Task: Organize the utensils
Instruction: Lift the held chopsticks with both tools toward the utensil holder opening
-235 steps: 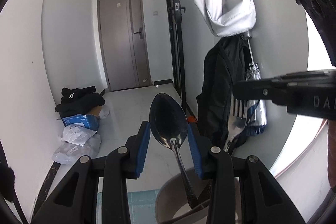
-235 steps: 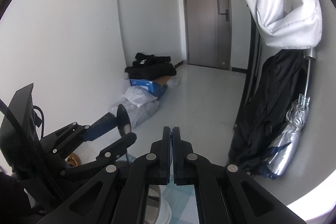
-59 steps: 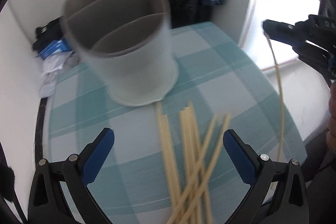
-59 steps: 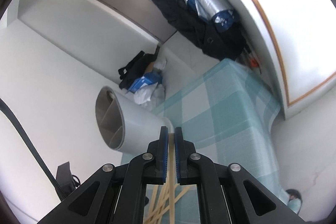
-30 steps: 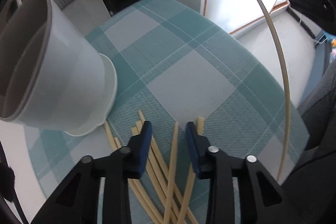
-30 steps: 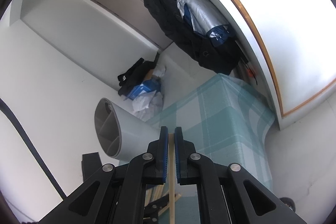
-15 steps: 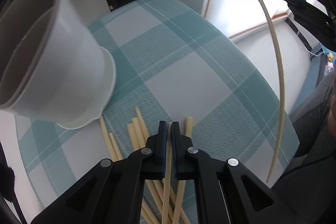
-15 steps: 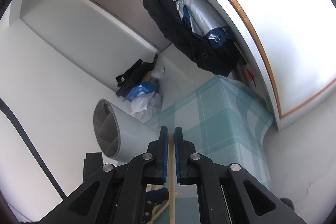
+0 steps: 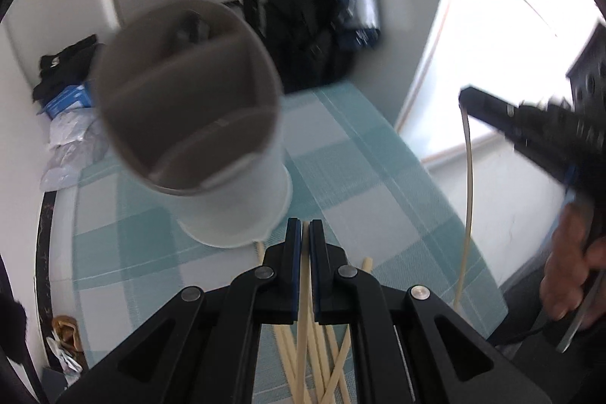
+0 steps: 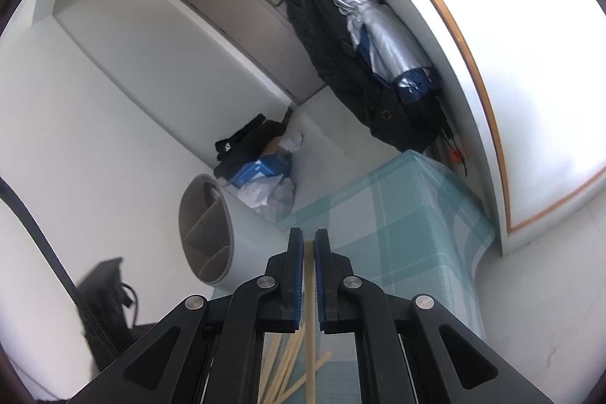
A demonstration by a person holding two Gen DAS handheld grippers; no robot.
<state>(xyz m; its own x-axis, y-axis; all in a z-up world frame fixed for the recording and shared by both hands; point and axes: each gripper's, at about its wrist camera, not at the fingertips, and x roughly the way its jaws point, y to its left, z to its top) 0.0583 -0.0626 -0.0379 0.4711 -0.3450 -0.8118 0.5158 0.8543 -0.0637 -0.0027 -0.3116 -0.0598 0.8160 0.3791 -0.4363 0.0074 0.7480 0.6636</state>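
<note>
Left tongs clamped on one chopstick above the loose chopstick pile on the checked surface. Right tongs pinching another chopstick, hanging free. Beyond, divided utensil holder. Best kept vertical, tip aimed into one compartment, released only once inside.

Chopsticks and a divided holder on the checked table

The grey utensil holder, its inside split into compartments, stands upright near the table's far edge. Pale chopsticks lie crossed in a loose heap toward the near edge; two more are lifted clear, one hanging upright over the right edge.
</note>
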